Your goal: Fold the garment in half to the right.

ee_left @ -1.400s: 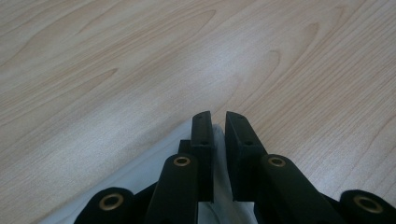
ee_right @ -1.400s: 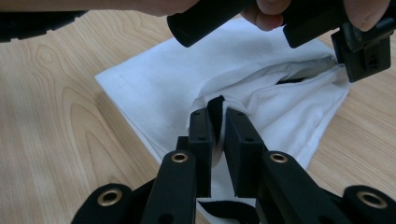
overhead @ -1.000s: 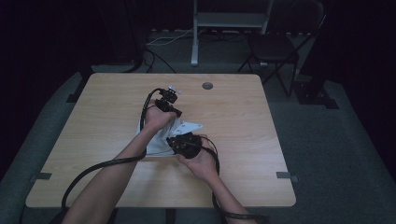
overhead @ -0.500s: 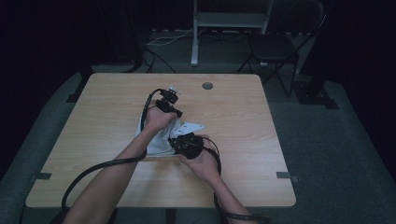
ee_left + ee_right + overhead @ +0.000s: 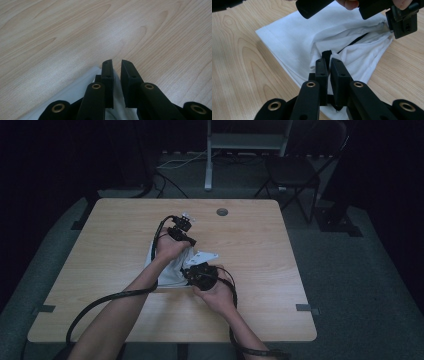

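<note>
Folding step in hand, as I judge it. My right gripper [image 5: 329, 65], nearest me, has its jaws pinched on a fold of the white cotton cloth [image 5: 312, 32], which lies rumpled on the pale wooden table [image 5: 100, 235]. Right hand [image 5: 216, 290] sits at the cloth's near edge, palm low. Beyond, my left gripper [image 5: 117, 68] clamps the cloth's far corner, jaws nearly together, left forearm angled across the cloth. Next move likely calls for drawing both held points together, keeping the fabric taut.
</note>
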`<action>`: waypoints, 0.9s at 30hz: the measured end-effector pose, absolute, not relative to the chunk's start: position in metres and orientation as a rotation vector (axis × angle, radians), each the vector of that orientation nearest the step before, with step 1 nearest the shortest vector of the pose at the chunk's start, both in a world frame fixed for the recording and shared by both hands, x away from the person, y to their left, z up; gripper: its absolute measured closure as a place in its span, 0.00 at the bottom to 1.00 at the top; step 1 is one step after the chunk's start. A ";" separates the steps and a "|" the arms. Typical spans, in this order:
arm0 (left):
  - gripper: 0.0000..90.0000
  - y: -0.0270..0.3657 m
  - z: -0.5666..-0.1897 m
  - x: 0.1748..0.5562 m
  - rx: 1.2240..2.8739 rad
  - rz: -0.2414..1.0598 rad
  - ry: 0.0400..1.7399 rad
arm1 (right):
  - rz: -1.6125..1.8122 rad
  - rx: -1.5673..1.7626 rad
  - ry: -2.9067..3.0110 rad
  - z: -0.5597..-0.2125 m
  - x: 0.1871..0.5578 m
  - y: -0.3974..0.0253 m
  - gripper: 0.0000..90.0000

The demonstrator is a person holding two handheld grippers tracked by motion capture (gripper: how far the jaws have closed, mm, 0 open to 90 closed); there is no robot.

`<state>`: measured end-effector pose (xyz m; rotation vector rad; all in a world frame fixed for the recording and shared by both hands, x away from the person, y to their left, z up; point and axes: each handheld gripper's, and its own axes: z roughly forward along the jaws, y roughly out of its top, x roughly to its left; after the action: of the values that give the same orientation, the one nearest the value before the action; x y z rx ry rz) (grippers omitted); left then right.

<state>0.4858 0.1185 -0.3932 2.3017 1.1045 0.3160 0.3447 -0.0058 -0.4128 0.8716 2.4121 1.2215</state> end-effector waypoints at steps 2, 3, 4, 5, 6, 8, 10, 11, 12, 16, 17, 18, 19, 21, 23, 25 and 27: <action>0.90 0.118 -0.393 0.486 2.302 0.315 1.106 | 1.214 0.879 2.414 -0.413 0.344 -0.006 0.95; 0.90 0.118 -0.394 0.486 2.303 0.316 1.106 | 1.210 0.875 2.414 -0.413 0.344 -0.007 0.95; 0.90 0.118 -0.394 0.486 2.300 0.315 1.106 | 1.209 0.877 2.415 -0.413 0.344 -0.007 0.96; 0.90 0.118 -0.394 0.486 2.299 0.315 1.107 | 1.207 0.879 2.415 -0.413 0.344 -0.007 0.96; 0.90 0.118 -0.394 0.486 2.311 0.314 1.101 | 1.207 0.879 2.414 -0.413 0.344 -0.007 0.96; 0.90 0.117 -0.394 0.486 2.305 0.313 1.102 | 1.203 0.878 2.415 -0.414 0.344 -0.008 0.96; 0.90 0.117 -0.395 0.486 2.304 0.313 1.102 | 1.201 0.879 2.417 -0.413 0.344 -0.008 0.97; 0.90 0.117 -0.395 0.486 2.304 0.313 1.103 | 1.203 0.877 2.416 -0.414 0.344 -0.008 0.97; 0.90 0.117 -0.395 0.486 2.311 0.311 1.101 | 1.202 0.875 2.417 -0.414 0.344 -0.008 0.97; 0.90 0.116 -0.396 0.486 2.304 0.309 1.105 | 1.194 0.877 2.419 -0.415 0.344 -0.008 0.97; 0.90 0.116 -0.396 0.486 2.304 0.311 1.103 | 1.191 0.882 2.416 -0.414 0.345 -0.011 0.94; 0.90 0.116 -0.396 0.486 2.304 0.311 1.103 | 1.191 0.882 2.416 -0.414 0.345 -0.011 0.94; 0.90 0.116 -0.396 0.486 2.306 0.310 1.101 | 1.192 0.896 2.402 -0.413 0.345 -0.013 0.93; 0.90 0.116 -0.396 0.486 2.305 0.310 1.103 | 1.201 0.908 2.388 -0.410 0.345 -0.016 0.92; 0.90 0.116 -0.396 0.486 2.304 0.309 1.103 | 1.213 0.914 2.375 -0.407 0.346 -0.020 0.92; 0.90 0.116 -0.396 0.486 2.306 0.309 1.103 | 1.229 0.920 2.365 -0.403 0.347 -0.022 0.90; 0.90 0.115 -0.396 0.485 2.306 0.309 1.102 | 1.224 0.919 2.369 -0.403 0.347 -0.022 0.88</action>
<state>0.4854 0.1149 -0.3965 2.3061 1.1018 0.3086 0.3467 -0.0215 -0.4025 0.9188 2.3688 1.2240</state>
